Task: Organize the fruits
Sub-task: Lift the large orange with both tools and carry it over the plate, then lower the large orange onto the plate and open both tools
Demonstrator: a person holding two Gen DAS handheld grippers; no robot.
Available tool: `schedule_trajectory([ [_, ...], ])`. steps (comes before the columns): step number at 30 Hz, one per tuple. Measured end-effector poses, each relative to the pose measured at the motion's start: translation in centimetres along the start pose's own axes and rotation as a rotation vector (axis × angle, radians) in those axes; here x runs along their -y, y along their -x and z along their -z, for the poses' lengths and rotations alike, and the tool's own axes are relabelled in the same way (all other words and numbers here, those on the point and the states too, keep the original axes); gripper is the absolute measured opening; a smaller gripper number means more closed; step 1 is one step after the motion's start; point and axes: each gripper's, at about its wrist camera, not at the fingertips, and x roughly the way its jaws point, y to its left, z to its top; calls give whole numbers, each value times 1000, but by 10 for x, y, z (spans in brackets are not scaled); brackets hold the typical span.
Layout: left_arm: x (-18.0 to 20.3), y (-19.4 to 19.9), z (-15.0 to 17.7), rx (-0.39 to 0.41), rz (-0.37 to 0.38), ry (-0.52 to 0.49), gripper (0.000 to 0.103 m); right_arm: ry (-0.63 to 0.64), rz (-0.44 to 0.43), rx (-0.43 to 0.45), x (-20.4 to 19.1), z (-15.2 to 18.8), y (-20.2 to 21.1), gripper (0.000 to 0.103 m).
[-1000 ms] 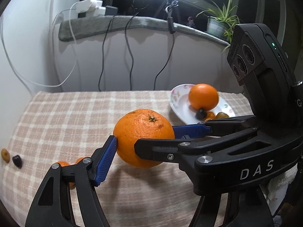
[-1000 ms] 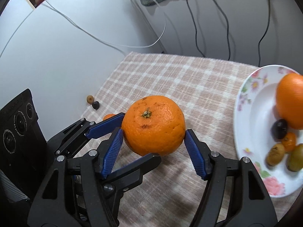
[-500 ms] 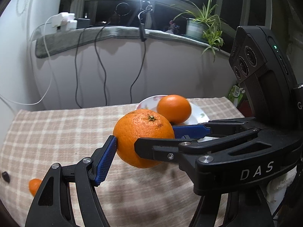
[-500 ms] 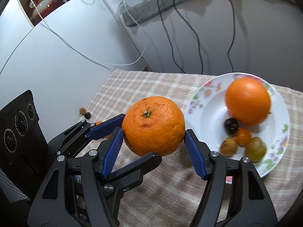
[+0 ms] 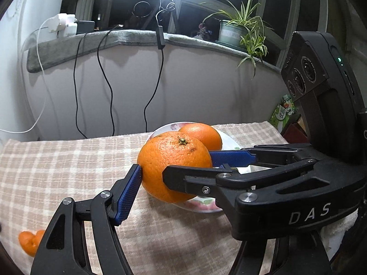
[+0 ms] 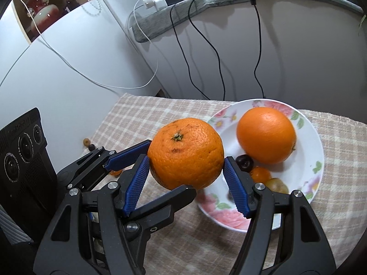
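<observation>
The orange [image 6: 185,153] hangs above the tabletop [image 6: 146,114] at the plate's [image 6: 307,142] near rim, pinched from four sides by both hand-held grippers. The left hand-held gripper [image 5: 175,170] and right hand-held gripper [image 6: 185,169] each press blue pads against it. A second orange [image 6: 266,135] sits in the plate among small fruits.

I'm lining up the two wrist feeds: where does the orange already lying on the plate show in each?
Left wrist: orange on the plate, centre, just above and behind the held orange.
Right wrist: same orange, right of centre, up and right of the held one.
Shared landmark: the floral plate.
</observation>
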Motion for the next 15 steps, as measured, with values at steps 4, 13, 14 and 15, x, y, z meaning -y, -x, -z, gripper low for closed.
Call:
schedule_trajectory([
  [4, -1, -6, -2, -11, 3, 0, 68, 2, 15, -1, 3, -1, -2, 69],
  [13, -4, -16, -3, -33, 5, 5, 67, 16, 59, -9, 4, -5, -6, 69],
  [14, -4, -17, -3, -36, 5, 5, 66, 20, 65, -10, 4, -5, -7, 69],
  [15, -4, -18, -3, -38, 4, 4, 66, 21, 68, -12, 3, -5, -7, 69],
])
